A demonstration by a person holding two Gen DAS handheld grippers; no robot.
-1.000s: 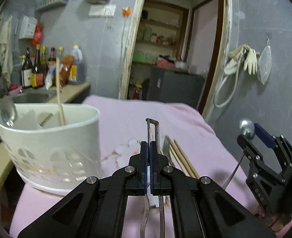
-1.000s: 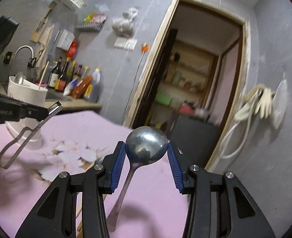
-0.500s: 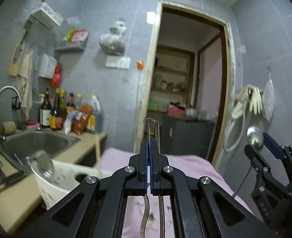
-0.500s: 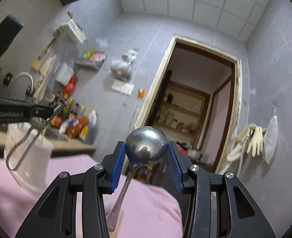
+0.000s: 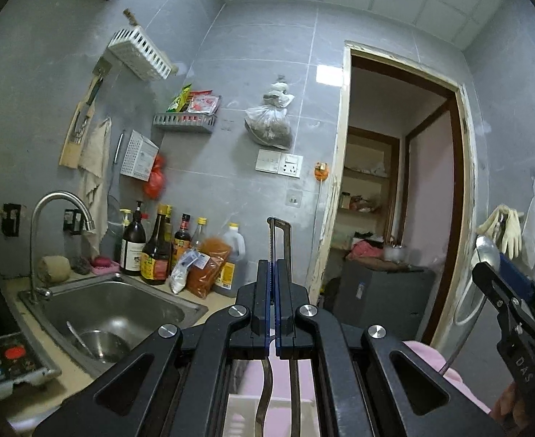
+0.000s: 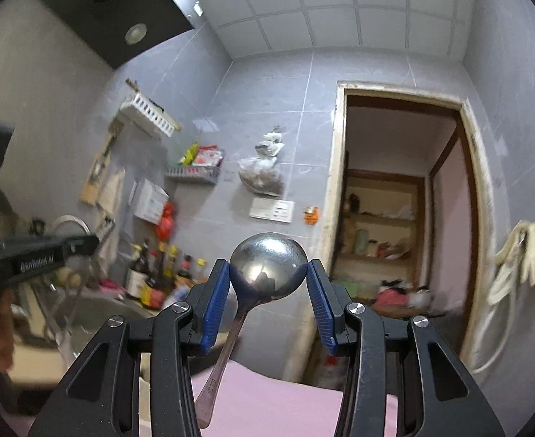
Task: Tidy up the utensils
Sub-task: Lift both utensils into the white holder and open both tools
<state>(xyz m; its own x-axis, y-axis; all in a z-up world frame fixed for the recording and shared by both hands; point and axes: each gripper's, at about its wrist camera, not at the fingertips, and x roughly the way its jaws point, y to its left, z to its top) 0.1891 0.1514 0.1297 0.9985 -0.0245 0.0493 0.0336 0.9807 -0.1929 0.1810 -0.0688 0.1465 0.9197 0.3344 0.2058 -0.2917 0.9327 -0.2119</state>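
Bottles [image 5: 158, 251] behind sink [image 5: 103, 313] (leftward)

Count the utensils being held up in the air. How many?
2. A spoon is held by its bowl in the right gripper, and a thin metal utensil is pinched in the left gripper. Others may be hidden below.

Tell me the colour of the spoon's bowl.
Shiny silver spoon; clearest in the right wrist view.

Polished metal spoon [image 6: 268, 271], its bowl mirror-bright, was clamped between ribbed blue pads [image 6: 214, 302] of the matt black plastic right gripper [image 6: 267, 304]. A dull, darkened metal peeler [image 5: 279, 244] stood pinched in the left gripper [image 5: 274, 307]. Below both lay soft pink cloth [image 6: 285, 406]. Left of the tools, a brushed steel sink [image 5: 111, 309] looked satin.
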